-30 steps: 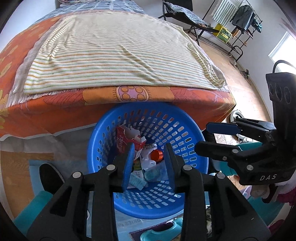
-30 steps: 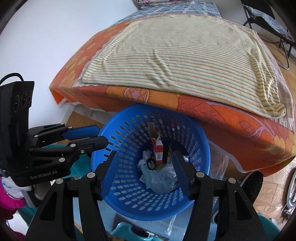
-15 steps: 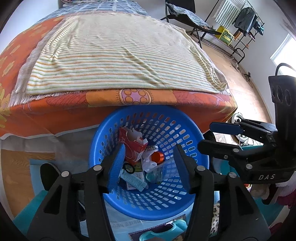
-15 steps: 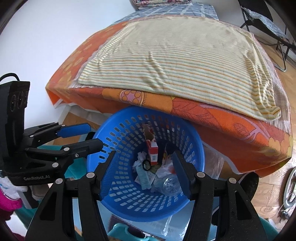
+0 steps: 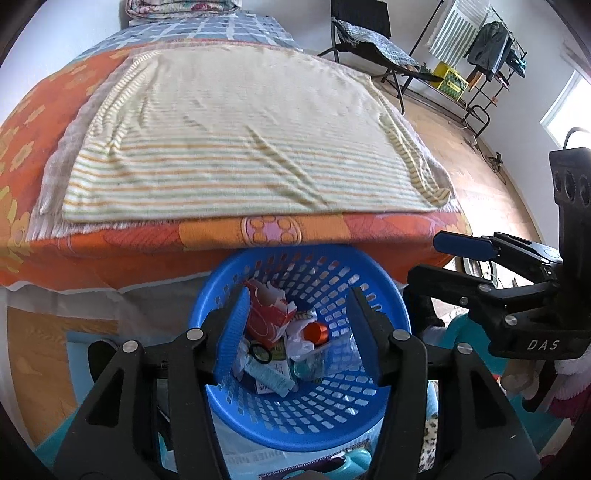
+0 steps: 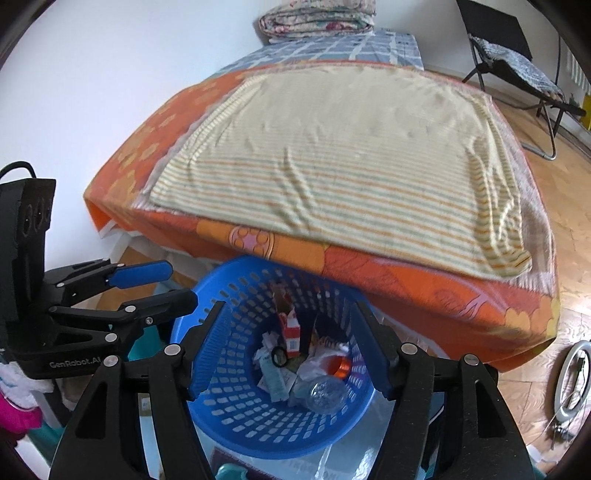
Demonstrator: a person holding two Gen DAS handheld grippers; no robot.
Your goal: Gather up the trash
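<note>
A blue perforated basket (image 5: 384, 295) stands on the floor against the foot of the bed. It holds trash: a torn red carton (image 5: 266, 314), an orange cap (image 5: 316, 332), crumpled white paper, a small tube and a clear plastic bottle (image 6: 325, 393). My left gripper (image 5: 298, 295) hangs open above the basket with nothing between its pads. My right gripper (image 6: 289, 310) hovers over the same basket (image 6: 207, 413); its jaws are opening and they are empty. Each gripper also shows in the other's view: the right gripper (image 5: 424, 258) at the right, the left gripper (image 6: 181, 282) at the left.
The bed (image 5: 110, 240) has an orange cover under a striped blanket (image 5: 240, 147), with a folded quilt (image 6: 317, 18) at its head. A folding chair (image 5: 369, 40), a clothes rack (image 5: 491, 48) and wooden floor (image 5: 480, 184) lie to the right. A ring light (image 6: 569, 373) rests on the floor.
The left gripper's jaws have spread wider. The right gripper has risen a little and its jaws have widened. Both views now show more of the bed.
</note>
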